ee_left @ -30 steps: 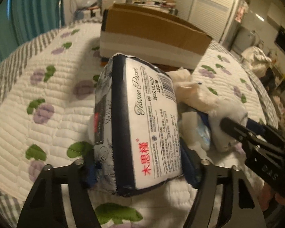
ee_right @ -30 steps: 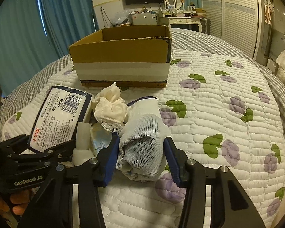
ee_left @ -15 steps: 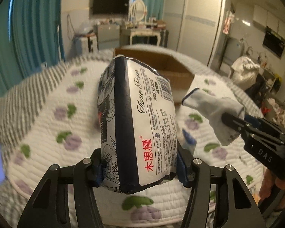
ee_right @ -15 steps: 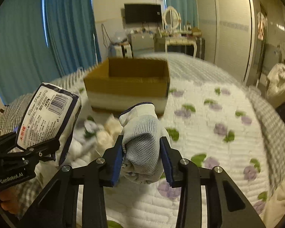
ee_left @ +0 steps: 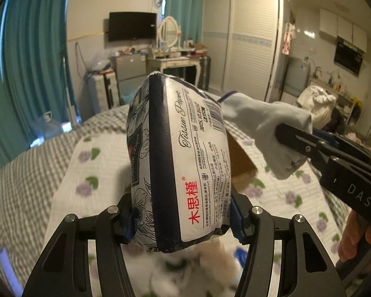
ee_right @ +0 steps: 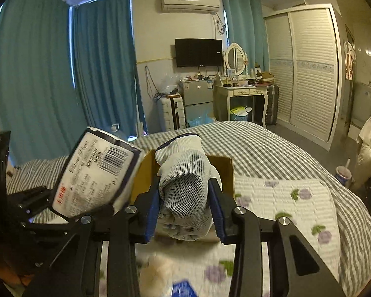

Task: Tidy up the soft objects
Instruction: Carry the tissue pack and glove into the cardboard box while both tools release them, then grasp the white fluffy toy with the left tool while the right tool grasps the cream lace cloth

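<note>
Above a quilted bed (ee_right: 296,198), a tissue pack (ee_left: 185,158) is pinched upright by the left tongs (ee_left: 180,219); a white glove (ee_right: 188,193) is clamped by the right tongs (ee_right: 185,212), before the cardboard box (ee_right: 225,173).

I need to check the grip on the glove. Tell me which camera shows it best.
The right wrist view: the knit glove sits centred, pinched between the right gripper's blue pads. The left wrist view shows the glove only from the side, its gripped end partly hidden by the finger.

Both my wrist cameras look forward from above the bed's (ee_right: 272,153) near edge toward its far end; both show the cardboard box (ee_right: 225,173)
</note>
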A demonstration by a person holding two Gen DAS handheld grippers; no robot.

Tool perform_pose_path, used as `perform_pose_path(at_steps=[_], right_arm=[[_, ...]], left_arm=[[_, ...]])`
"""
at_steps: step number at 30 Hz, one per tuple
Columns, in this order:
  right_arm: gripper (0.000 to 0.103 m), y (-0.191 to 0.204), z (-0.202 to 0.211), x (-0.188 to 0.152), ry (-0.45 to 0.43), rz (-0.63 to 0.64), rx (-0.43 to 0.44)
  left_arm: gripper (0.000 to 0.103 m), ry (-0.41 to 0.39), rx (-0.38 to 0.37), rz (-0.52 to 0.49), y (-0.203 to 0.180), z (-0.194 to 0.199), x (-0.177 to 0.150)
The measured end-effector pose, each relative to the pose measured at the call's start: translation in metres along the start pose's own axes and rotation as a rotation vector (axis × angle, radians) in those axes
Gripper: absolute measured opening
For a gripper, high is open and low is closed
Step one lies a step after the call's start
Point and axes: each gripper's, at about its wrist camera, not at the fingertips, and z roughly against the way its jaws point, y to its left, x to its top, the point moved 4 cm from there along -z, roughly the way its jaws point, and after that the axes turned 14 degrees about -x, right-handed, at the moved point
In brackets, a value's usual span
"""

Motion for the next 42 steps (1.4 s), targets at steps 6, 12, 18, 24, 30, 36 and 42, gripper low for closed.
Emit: perform_pose_path(at_steps=[6,12,18,24,30,36,42], right_arm=[[0.037,-0.006,-0.085,0.005,0.077,-0.041,-0.016],[0.037,-0.012,-0.146,-0.010,0.135,-0.072,-0.011],[0.046,-0.019,-0.159,-0.016,0.136,-0.102,-0.020],[0.065,-0.030,-0.118,-0.002,0.096,-0.082,-0.063],[0.071,-0.036,-0.037,0.026,0.043,-0.032,-0.118],[0.087,-0.032,0.067,0.036,-0.008,0.025,-0.153],[0.095,-0.016,0.122,-0.002,0.033,0.089,-0.151]], left_arm=[[0.057,0.050,-0.008,-0.007,0.022,-0.068,0.017],[0.059,0.089,0.005,-0.021,0.037,-0.114,0.017],[0.083,0.087,0.029,-0.042,0.035,-0.121,0.019],[0.086,0.054,0.079,-0.043,0.035,-0.088,0.027],[0.086,-0.038,0.101,-0.063,0.016,-0.008,0.042],[0.103,-0.143,0.095,-0.062,-0.008,0.089,0.045],[0.103,-0.156,0.090,-0.062,-0.017,0.131,0.011]])
